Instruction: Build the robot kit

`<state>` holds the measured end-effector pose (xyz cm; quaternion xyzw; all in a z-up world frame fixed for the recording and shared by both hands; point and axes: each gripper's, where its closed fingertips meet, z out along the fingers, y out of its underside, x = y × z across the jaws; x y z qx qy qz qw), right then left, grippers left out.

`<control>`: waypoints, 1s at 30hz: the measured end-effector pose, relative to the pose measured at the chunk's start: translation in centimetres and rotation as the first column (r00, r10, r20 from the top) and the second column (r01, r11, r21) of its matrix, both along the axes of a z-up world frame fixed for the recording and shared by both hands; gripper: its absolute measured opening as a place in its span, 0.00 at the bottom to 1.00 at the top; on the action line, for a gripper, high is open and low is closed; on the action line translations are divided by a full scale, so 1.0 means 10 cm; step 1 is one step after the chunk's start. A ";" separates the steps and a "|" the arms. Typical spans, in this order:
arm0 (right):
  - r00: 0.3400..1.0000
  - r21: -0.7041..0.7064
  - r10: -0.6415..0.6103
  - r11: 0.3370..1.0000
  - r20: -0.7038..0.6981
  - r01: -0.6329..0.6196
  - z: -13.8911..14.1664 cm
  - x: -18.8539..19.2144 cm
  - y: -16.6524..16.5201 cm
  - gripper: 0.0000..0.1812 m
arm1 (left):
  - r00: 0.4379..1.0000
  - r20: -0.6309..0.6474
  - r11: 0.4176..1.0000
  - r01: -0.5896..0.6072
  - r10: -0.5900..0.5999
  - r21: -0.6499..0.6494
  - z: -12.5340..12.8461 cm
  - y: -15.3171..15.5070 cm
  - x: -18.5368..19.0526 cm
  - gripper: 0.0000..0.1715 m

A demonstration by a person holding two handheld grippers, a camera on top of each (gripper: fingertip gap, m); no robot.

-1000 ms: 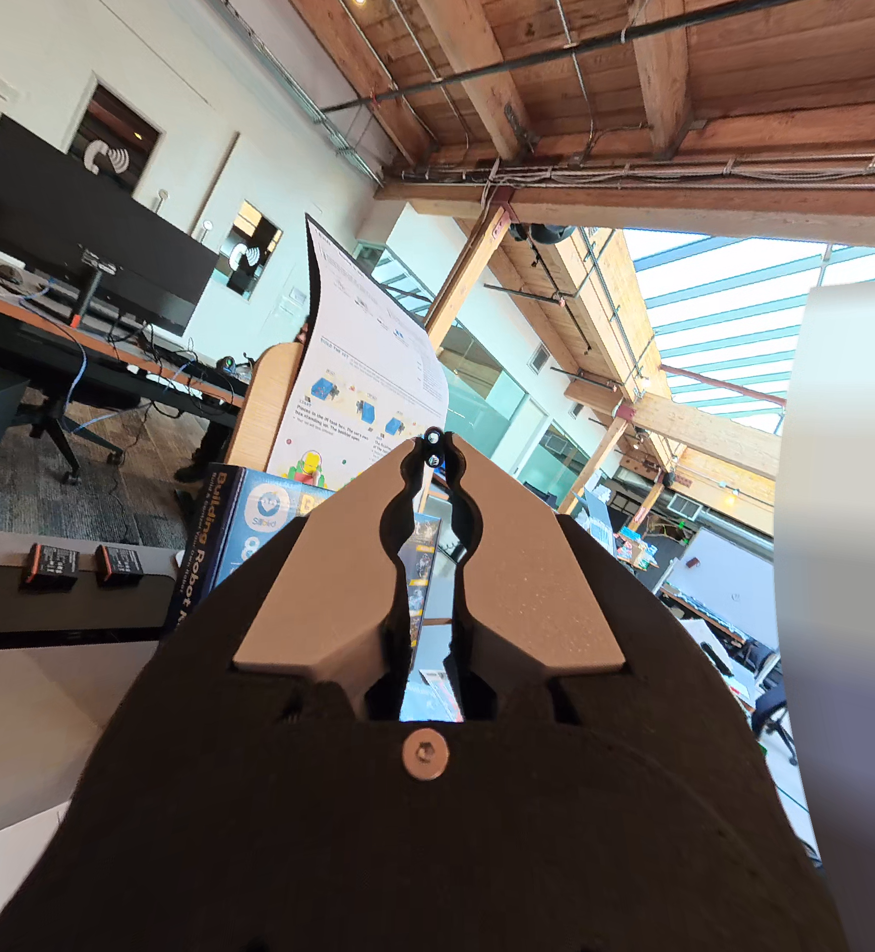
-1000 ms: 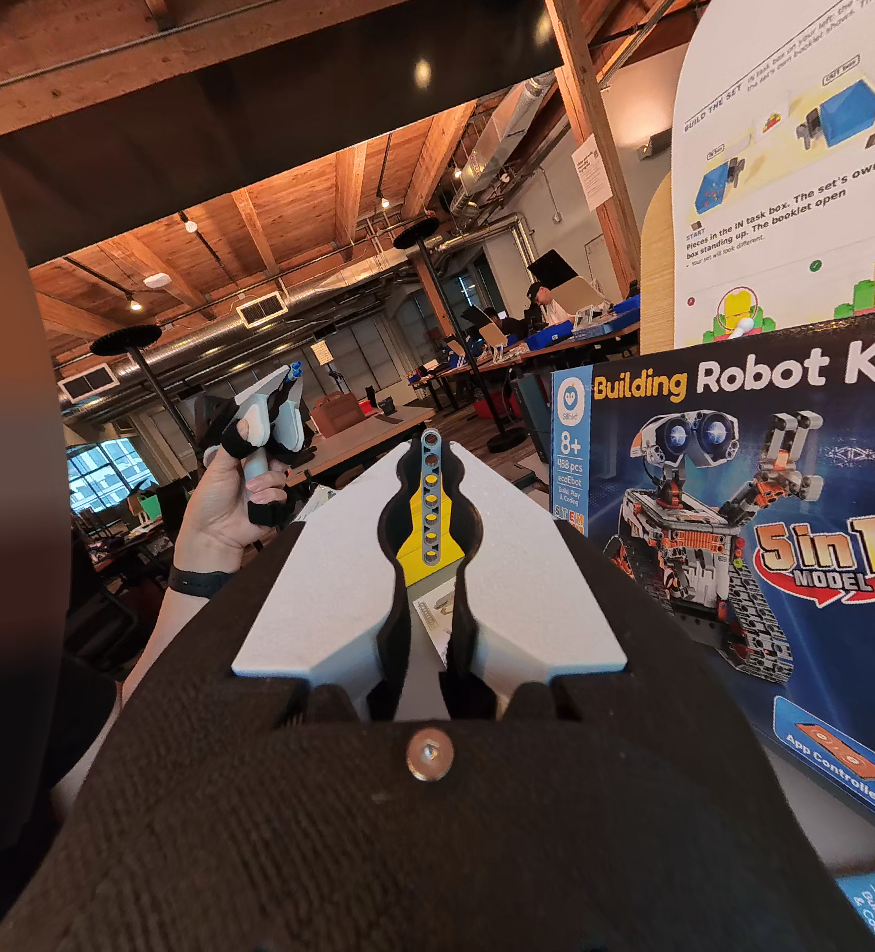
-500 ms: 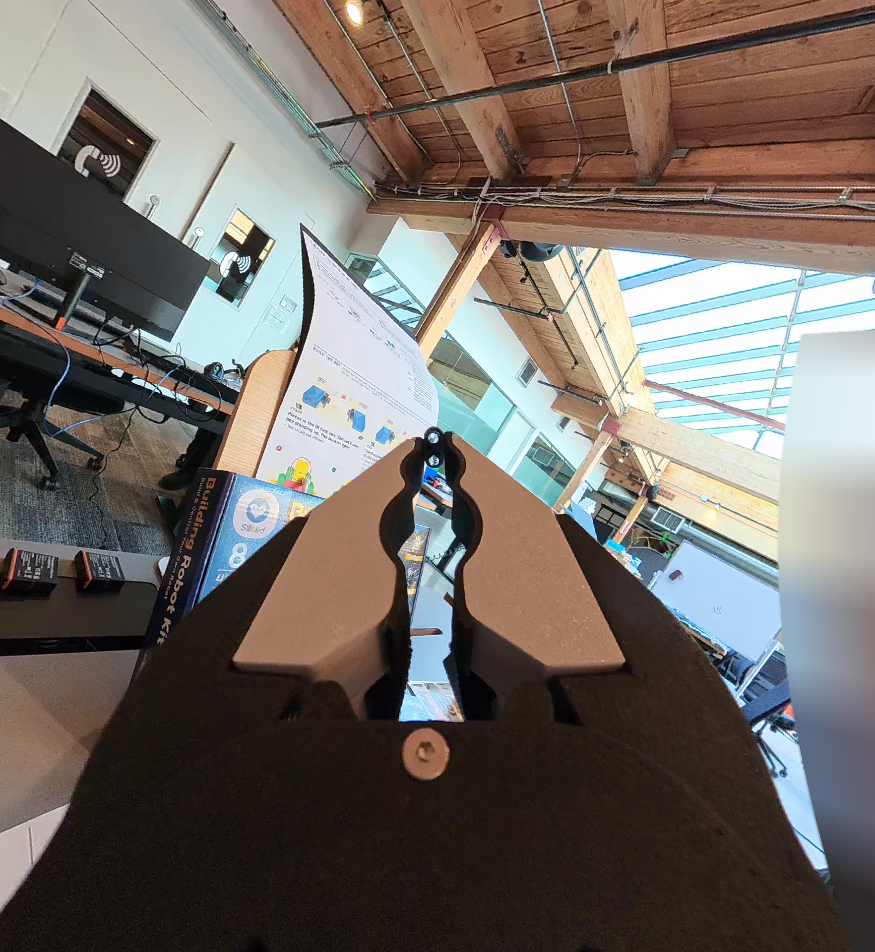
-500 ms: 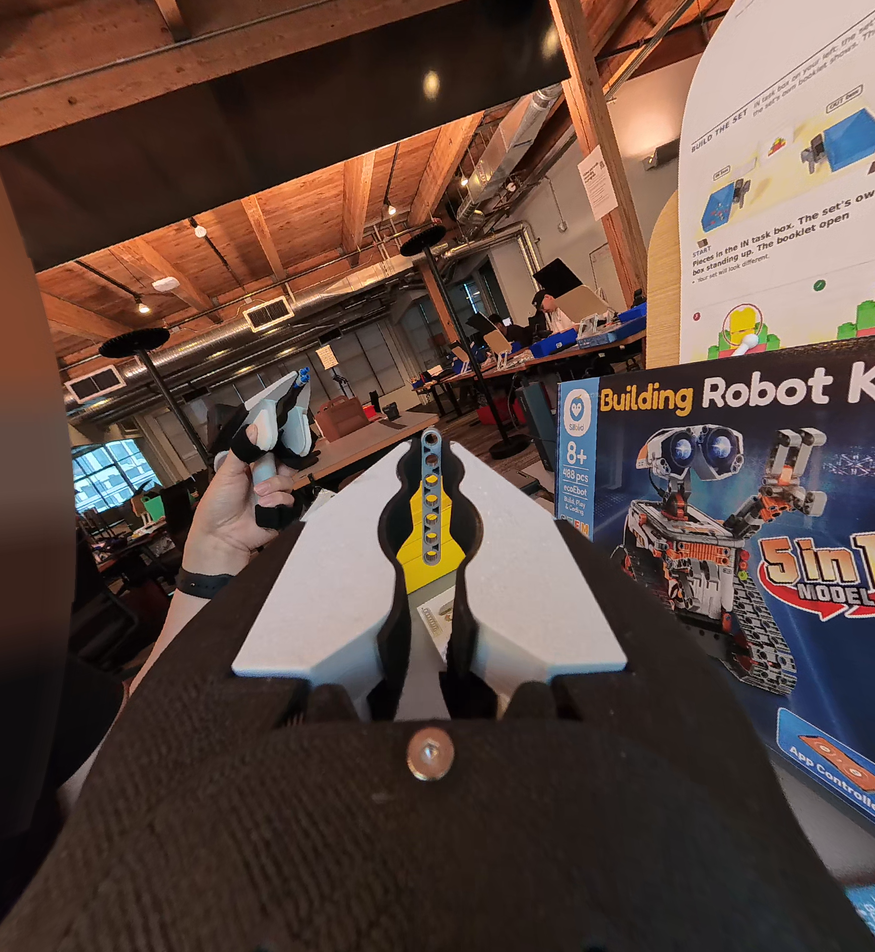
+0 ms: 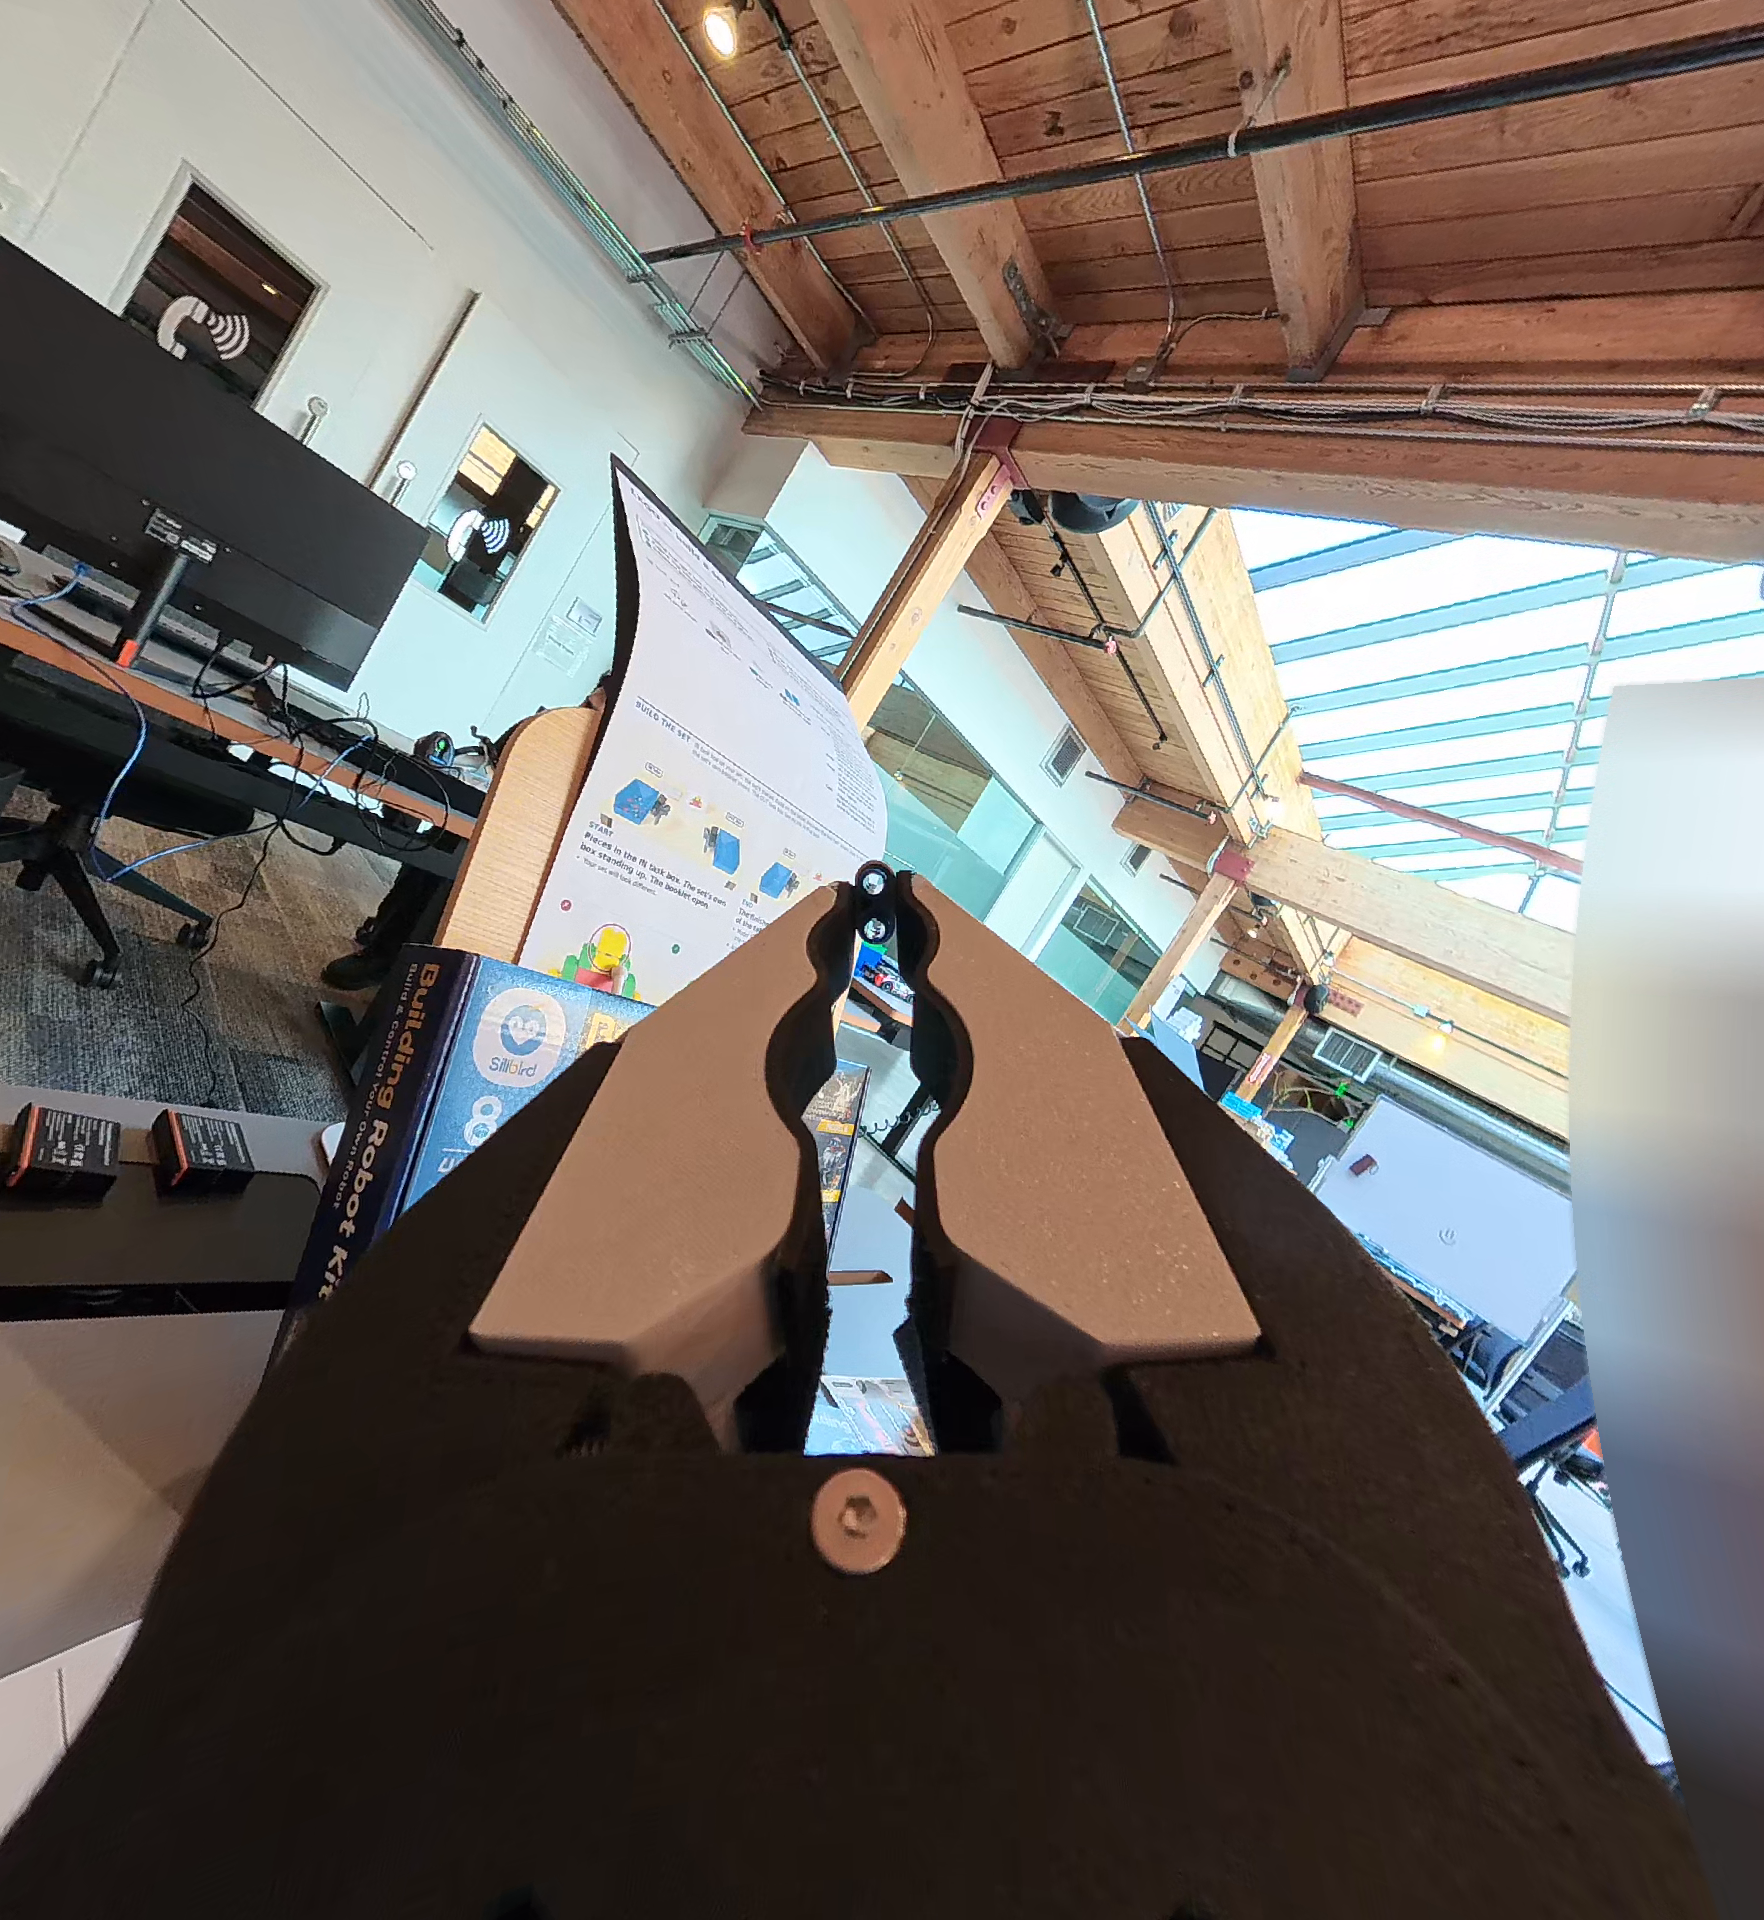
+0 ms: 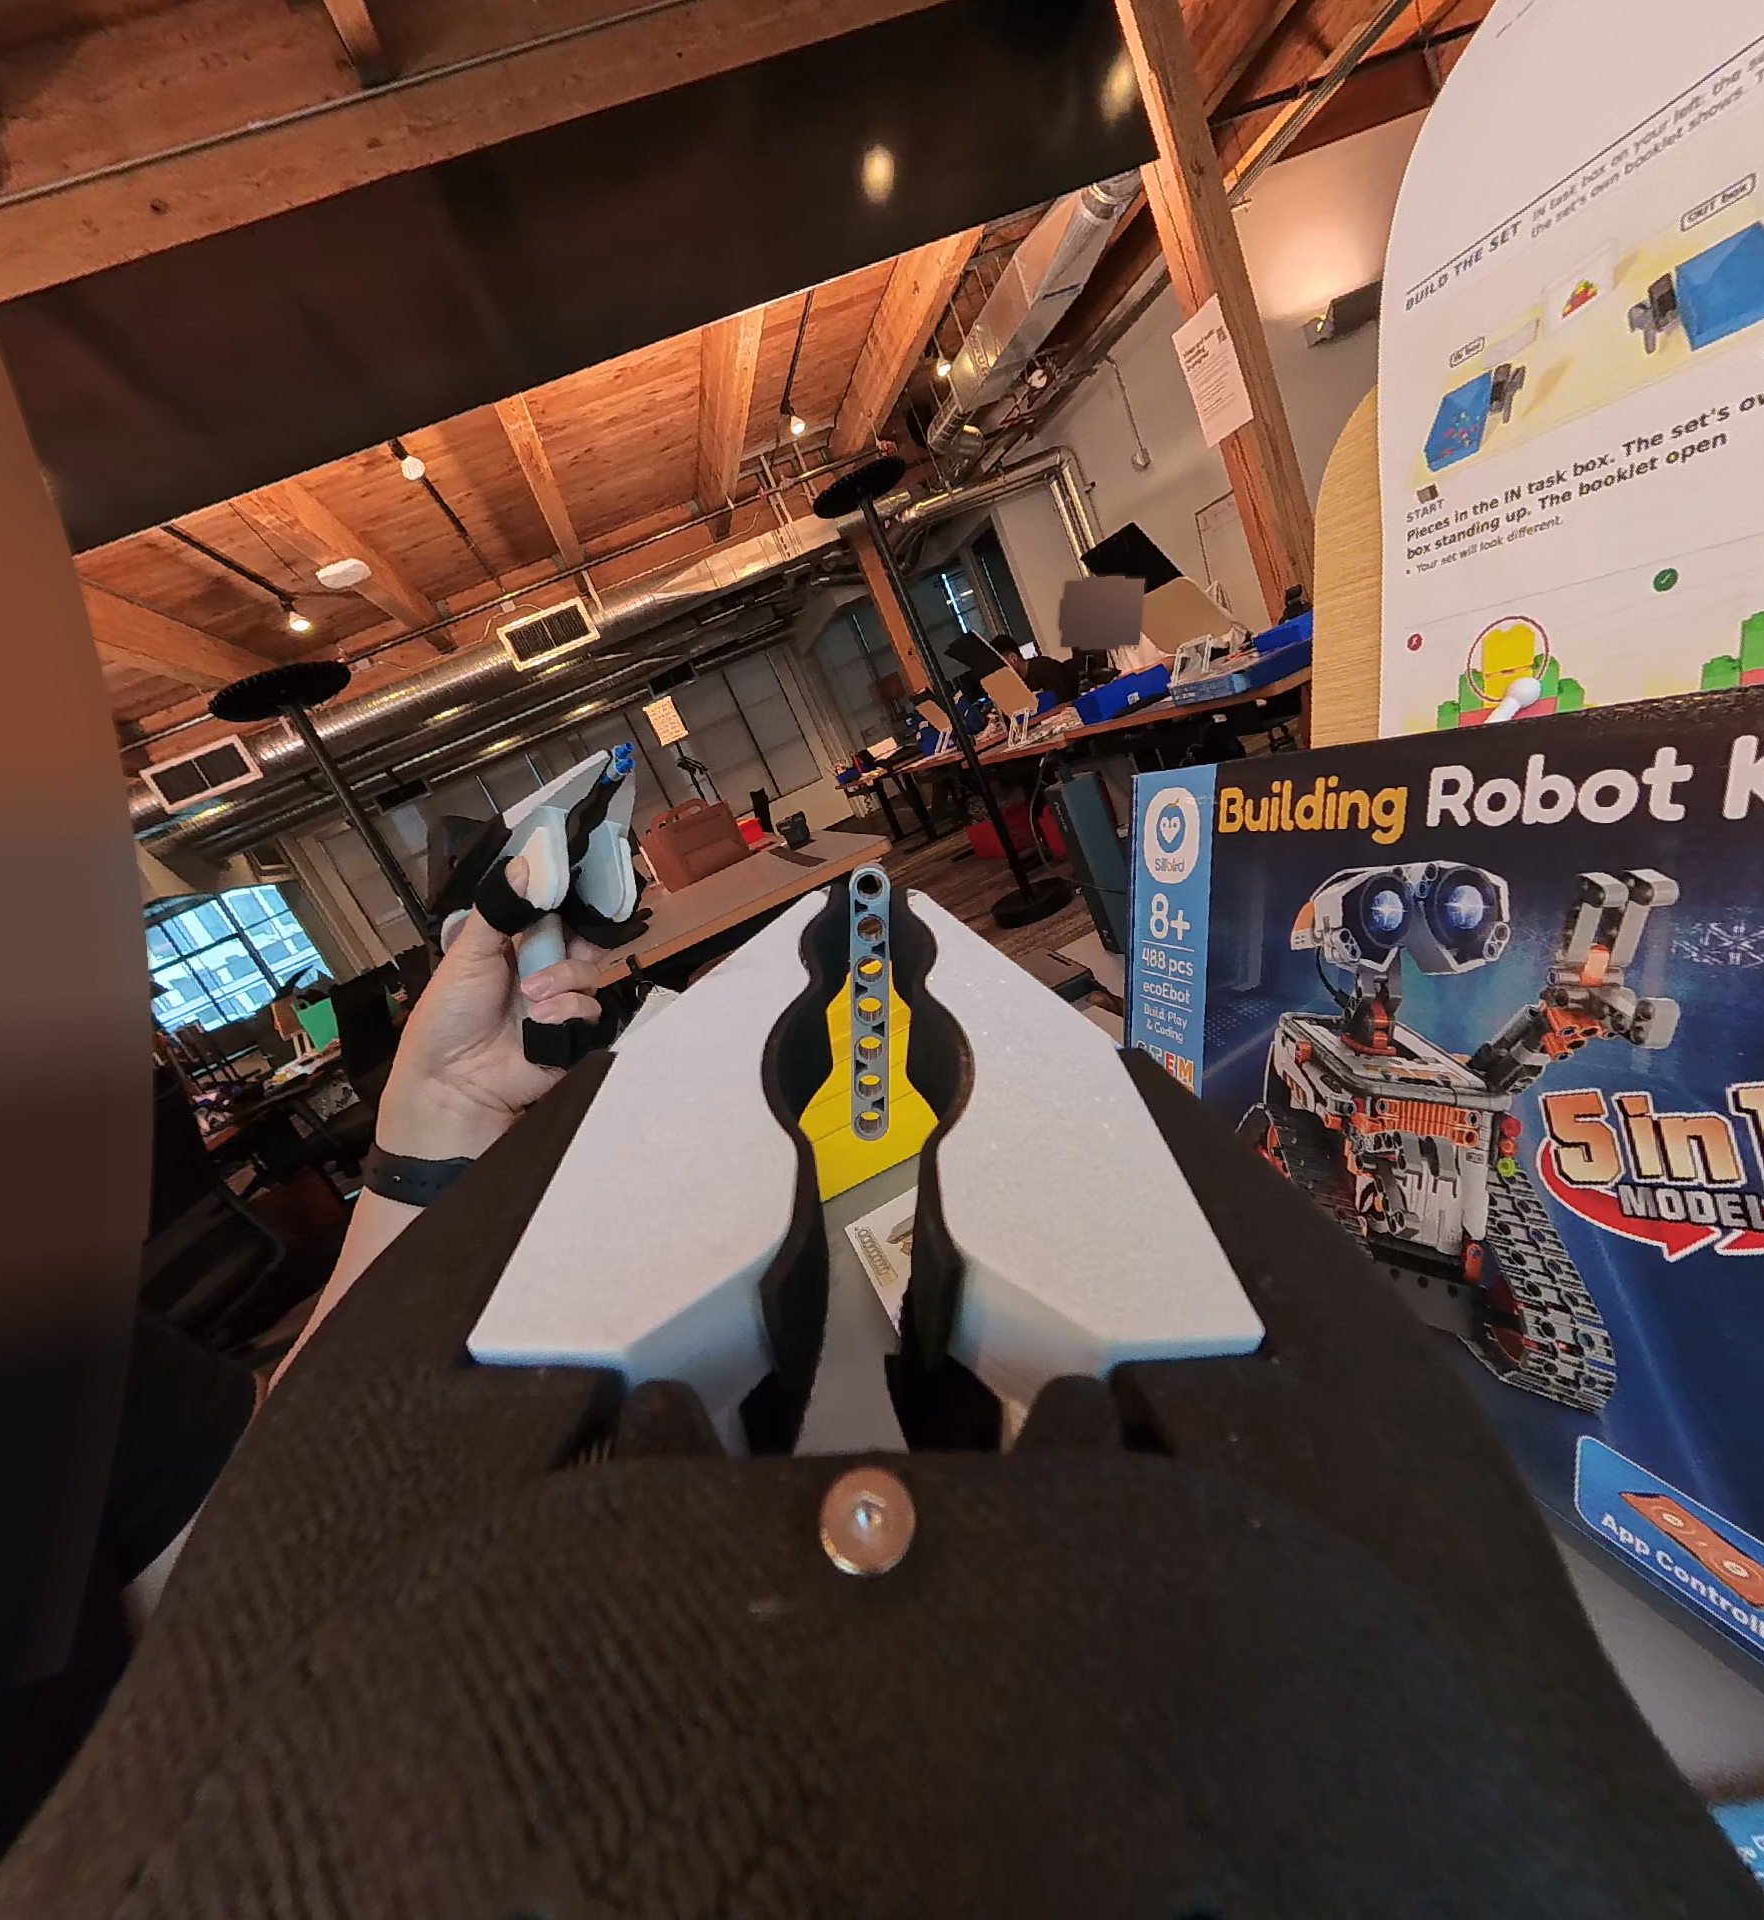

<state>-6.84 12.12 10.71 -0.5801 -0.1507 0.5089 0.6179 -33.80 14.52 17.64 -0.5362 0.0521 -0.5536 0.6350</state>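
Note:
My left gripper is shut on a small dark piece with two holes that sticks out at its tips. It is raised and tilted up toward the ceiling. In the right wrist view a hand holds this gripper up at the left, and the piece looks blue at its tip. My right gripper is shut on a grey beam with a row of holes, held upright between the fingers. A yellow part shows behind the beam.
A blue robot kit box stands close on the right, also in the left wrist view. A curled instruction sheet leans on a wooden board behind it. A printed booklet page lies below. A desk with a monitor is at the left. My hands' fingertips stand some 30 centimetres from each other.
Both grippers stay shut on their pieces. The left gripper has drifted a little up and to the right in the right wrist view, and its own view has tilted slightly.

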 end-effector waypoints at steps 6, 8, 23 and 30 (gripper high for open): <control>1.000 0.001 0.001 1.000 0.001 -0.001 0.01 0.00 0.00 0.03 | 1.000 0.002 1.000 -0.006 0.006 -0.005 -0.01 0.02 -0.02 0.03; 1.000 0.003 0.000 1.000 0.001 0.000 0.01 0.00 -0.01 0.03 | 1.000 0.003 1.000 -0.008 0.008 -0.004 -0.01 0.02 -0.02 0.03; 0.960 0.099 -0.218 0.974 0.176 0.203 0.03 0.10 0.04 0.03 | 0.993 -0.047 0.994 -0.104 0.105 0.022 0.00 0.02 -0.10 0.03; 0.954 0.107 -0.241 0.969 0.178 0.225 0.04 0.13 0.05 0.03 | 0.993 -0.040 0.993 -0.114 0.115 0.029 0.02 0.01 -0.13 0.03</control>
